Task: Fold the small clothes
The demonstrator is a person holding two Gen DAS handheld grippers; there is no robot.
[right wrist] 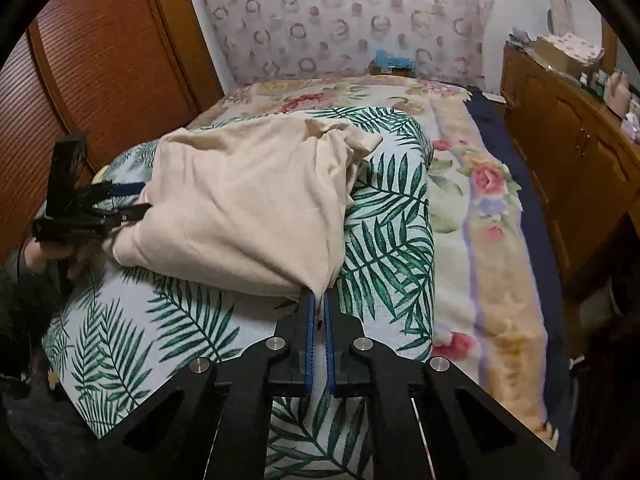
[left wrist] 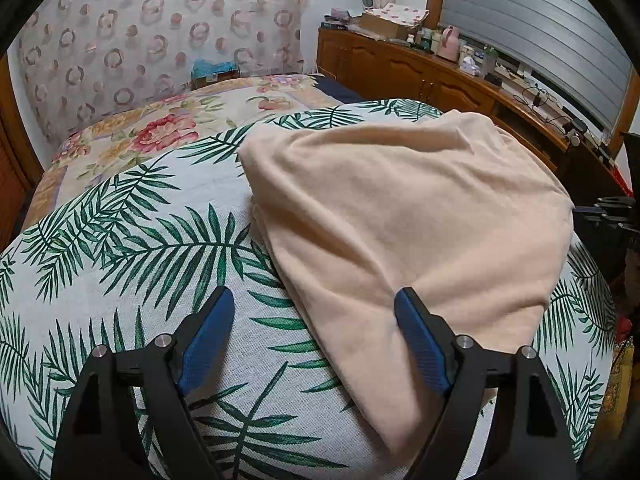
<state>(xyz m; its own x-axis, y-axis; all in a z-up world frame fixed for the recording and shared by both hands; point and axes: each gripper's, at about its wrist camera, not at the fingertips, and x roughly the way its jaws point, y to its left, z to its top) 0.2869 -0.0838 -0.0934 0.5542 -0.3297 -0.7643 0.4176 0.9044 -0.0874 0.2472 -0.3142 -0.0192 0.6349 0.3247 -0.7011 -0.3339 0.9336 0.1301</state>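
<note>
Beige garment on palm-print cloth, right hand-held gripper clamped on its corner, left hand-held gripper spread apart, seemingly unlabelled.

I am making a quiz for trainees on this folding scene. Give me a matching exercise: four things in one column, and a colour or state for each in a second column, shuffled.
Things
1. left tool
2. right tool
3. garment
4. palm-leaf cloth

States
A. white with green leaves, spread on the bed under the garment
B. pale peach, lying crumpled
C. shut on a corner of the garment
D. open, one finger over the garment's edge

Pairs: 1-D, 2-C, 3-B, 4-A
</note>
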